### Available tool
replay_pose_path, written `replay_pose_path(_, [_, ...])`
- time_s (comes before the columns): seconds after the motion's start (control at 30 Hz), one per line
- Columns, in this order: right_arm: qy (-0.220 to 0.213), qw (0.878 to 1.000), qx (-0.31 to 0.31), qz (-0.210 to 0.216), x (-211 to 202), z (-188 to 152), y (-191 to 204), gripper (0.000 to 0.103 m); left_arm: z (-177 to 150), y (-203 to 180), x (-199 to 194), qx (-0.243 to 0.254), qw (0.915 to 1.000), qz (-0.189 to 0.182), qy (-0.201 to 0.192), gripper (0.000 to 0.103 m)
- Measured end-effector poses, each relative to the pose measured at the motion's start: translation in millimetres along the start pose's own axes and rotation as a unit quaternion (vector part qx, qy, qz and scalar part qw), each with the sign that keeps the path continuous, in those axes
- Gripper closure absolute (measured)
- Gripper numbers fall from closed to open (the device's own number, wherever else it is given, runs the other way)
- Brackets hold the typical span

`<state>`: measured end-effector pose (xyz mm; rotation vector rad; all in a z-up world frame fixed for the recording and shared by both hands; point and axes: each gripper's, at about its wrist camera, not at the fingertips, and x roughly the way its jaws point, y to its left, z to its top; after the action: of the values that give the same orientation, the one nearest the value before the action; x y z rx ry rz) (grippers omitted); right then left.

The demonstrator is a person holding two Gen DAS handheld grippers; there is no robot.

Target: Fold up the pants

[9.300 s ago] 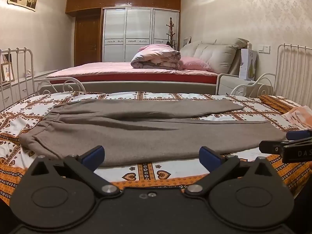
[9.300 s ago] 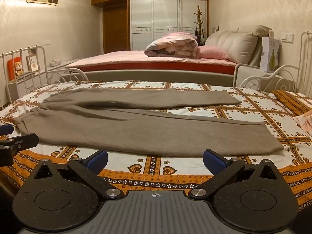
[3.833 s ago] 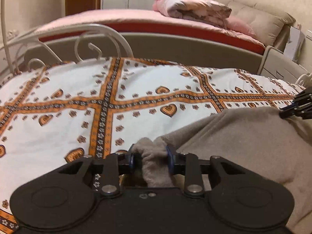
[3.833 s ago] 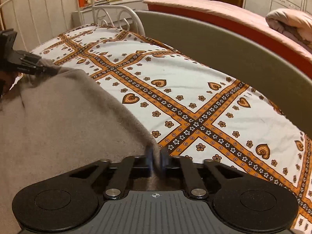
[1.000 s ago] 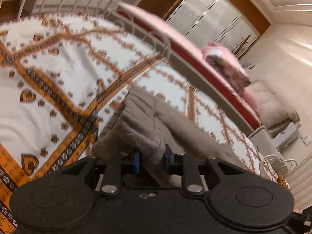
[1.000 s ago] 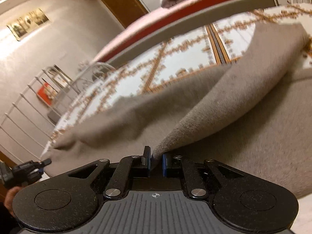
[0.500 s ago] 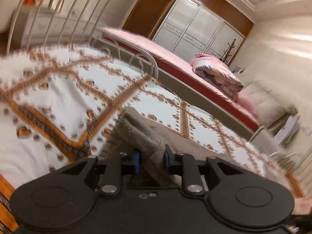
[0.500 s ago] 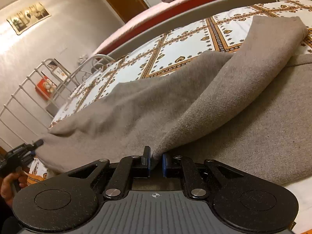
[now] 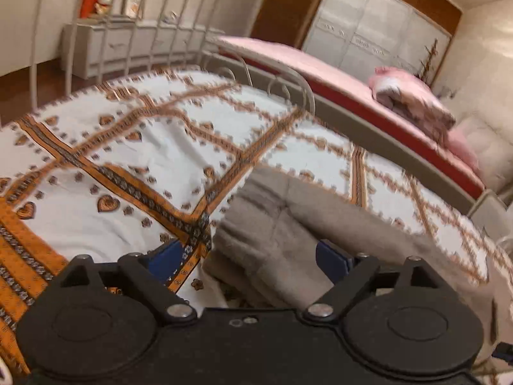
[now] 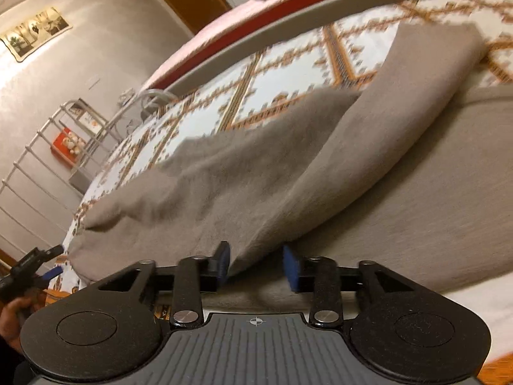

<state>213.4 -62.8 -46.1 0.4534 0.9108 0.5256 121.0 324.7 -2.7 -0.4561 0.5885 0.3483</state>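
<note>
The grey pants (image 9: pixel 272 224) lie on the patterned bedspread (image 9: pixel 112 160), one leg folded over the other (image 10: pixel 256 176). In the left wrist view my left gripper (image 9: pixel 248 260) hovers just above the waistband end. Its jaws are opening wide, and the cloth lies loose below and between the blue pads (image 9: pixel 166 260). My right gripper (image 10: pixel 256 263) sits low at the folded edge with its jaws opening. The fabric edge rests between the pads (image 10: pixel 290 266), which do not press on it. The right wrist view also shows the left gripper (image 10: pixel 38 256), held in a hand (image 10: pixel 12 308).
A white metal bed rail (image 9: pixel 282 77) runs along the far side of the bedspread. Beyond it are a bigger bed with a pink cover (image 9: pixel 320 67) and a rolled quilt (image 9: pixel 410 99). A white dresser (image 9: pixel 128 45) stands by the wall.
Both grippers have let go of the pants. The left jaws spread wide and rose a little. The right jaws parted, and the folded edge now lies flat on the leg below.
</note>
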Motion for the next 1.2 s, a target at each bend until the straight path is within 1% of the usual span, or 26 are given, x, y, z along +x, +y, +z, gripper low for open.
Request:
replay_pose_path(0.03, [-0.013,1.0,-0.002,-0.001,-9,3,-1,0.064,2,-5,-5,-0.001,0.9999,-0.011,-0.008,0.019])
replay_pose_path(0.1, [-0.03,0.999,-0.007,-0.009,-20,12,-2,0.064,5,-28,-10,0.023,0.9991,-0.032,-0.015,0.017])
replay_pose_path(0.2, [-0.039,0.998,-0.006,-0.041,-17,34,-2,0.064,-1,-66,10,0.069,0.9972,-0.025,0.017,0.015])
replay_pose_path(0.23, [-0.038,0.998,-0.006,-0.056,-12,42,-2,0.064,-7,-73,20,0.075,0.9967,-0.018,0.027,0.015])
replay_pose_path(0.3, [-0.034,0.996,-0.003,-0.082,0,55,-3,0.064,-23,-78,42,0.071,0.9955,-0.001,0.062,0.015])
replay_pose_path(0.33, [-0.027,0.995,-0.004,-0.095,7,61,-3,0.064,-33,-78,51,0.078,0.9937,0.002,0.08,0.015])
replay_pose_path(0.37, [-0.022,0.993,-0.009,-0.115,14,65,-4,0.064,-38,-80,56,0.097,0.9906,0.008,0.096,0.015])
replay_pose_path(0.4, [-0.017,0.99,-0.016,-0.137,20,69,-4,0.064,-41,-87,59,0.13,0.9862,0.015,0.101,0.009])
replay_pose_path(0.43, [-0.013,0.988,-0.023,-0.153,26,72,-6,0.064,-41,-93,59,0.158,0.9825,0.013,0.098,0.006])
replay_pose_path(0.47, [-0.008,0.986,-0.029,-0.166,31,75,-7,0.064,-43,-94,59,0.17,0.9806,0.015,0.097,0.006])
replay_pose_path(0.53, [0.003,0.982,-0.037,-0.184,38,77,-13,0.064,-46,-92,60,0.174,0.9795,0.014,0.1,0.006])
replay_pose_path(0.63, [0.014,0.98,-0.042,-0.192,38,74,-21,0.065,-46,-88,57,0.171,0.9803,0.008,0.099,0.006])
replay_pose_path(0.67, [0.02,0.98,-0.042,-0.194,38,73,-23,0.067,-45,-87,55,0.17,0.9804,0.005,0.099,0.006])
replay_pose_path(0.7, [0.024,0.98,-0.044,-0.195,36,72,-24,0.084,-44,-88,57,0.168,0.9807,0.003,0.099,0.006])
replay_pose_path(0.73, [0.03,0.978,-0.05,-0.199,33,70,-25,0.092,-44,-87,56,0.165,0.9812,0.001,0.099,0.006])
replay_pose_path(0.77, [0.032,0.977,-0.053,-0.202,29,69,-26,0.095,-43,-86,55,0.162,0.9819,-0.002,0.099,0.006])
replay_pose_path(0.8, [0.026,0.979,-0.048,-0.198,24,69,-26,0.094,-42,-86,57,0.158,0.9824,-0.003,0.099,0.006])
replay_pose_path(0.83, [0.011,0.982,-0.038,-0.182,15,70,-27,0.094,-41,-85,57,0.154,0.9832,-0.005,0.099,0.006])
replay_pose_path(0.87, [-0.004,0.985,-0.028,-0.17,8,72,-26,0.085,-41,-84,58,0.15,0.9838,-0.007,0.099,0.006])
replay_pose_path(0.9, [-0.015,0.986,-0.018,-0.162,4,74,-25,0.058,-40,-84,58,0.146,0.9843,-0.008,0.098,0.006])
replay_pose_path(0.93, [-0.018,0.986,-0.017,-0.165,4,77,-23,0.043,-40,-83,58,0.144,0.9847,-0.009,0.098,0.006])
replay_pose_path(0.97, [-0.025,0.984,-0.024,-0.172,6,80,-18,0.032,-40,-84,58,0.143,0.9848,-0.008,0.098,0.006])
replay_pose_path(1.03, [-0.022,0.983,-0.036,-0.18,13,86,-10,0.032,-40,-84,58,0.143,0.9848,-0.007,0.097,0.006])
replay_pose_path(1.1, [-0.006,0.981,-0.045,-0.19,27,92,-6,0.032,-41,-84,58,0.146,0.9845,-0.008,0.098,0.006])
replay_pose_path(1.2, [0.04,0.964,-0.083,-0.25,59,96,-1,0.033,-40,-83,59,0.143,0.9848,-0.01,0.098,0.006])
